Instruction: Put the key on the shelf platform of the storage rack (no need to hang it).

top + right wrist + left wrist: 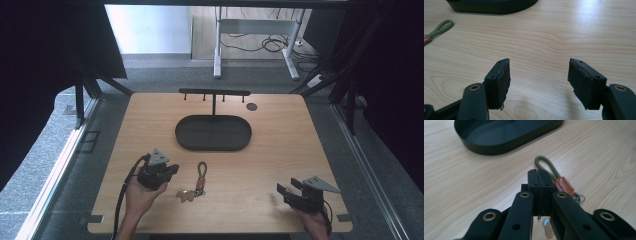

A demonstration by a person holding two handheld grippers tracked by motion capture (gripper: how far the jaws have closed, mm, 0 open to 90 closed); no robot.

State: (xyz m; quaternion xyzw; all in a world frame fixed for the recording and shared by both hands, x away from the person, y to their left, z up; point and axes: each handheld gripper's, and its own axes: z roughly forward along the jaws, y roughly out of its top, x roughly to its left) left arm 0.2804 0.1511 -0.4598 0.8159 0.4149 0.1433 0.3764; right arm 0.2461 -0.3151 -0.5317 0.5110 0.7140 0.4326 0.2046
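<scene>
A keychain lies on the wooden table: a green cord loop (202, 168) with an orange clasp (199, 184) and a brown charm (186, 195). In the left gripper view the cord loop (546, 166) and clasp (564, 185) lie just beyond and right of my jaws. My left gripper (172, 171) hovers left of the keychain, shut with its pads (540, 182) pressed together and nothing between them. My right gripper (287, 186) rests near the front right of the table, open and empty, its pads (504, 80) wide apart. The green loop (441, 28) lies far to the left in the right gripper view.
A black oval tray (213, 133) sits mid-table, empty, with a black hook rack (214, 93) standing behind it. A small dark disc (251, 106) lies at the back right. The table's front edge runs close to both hands.
</scene>
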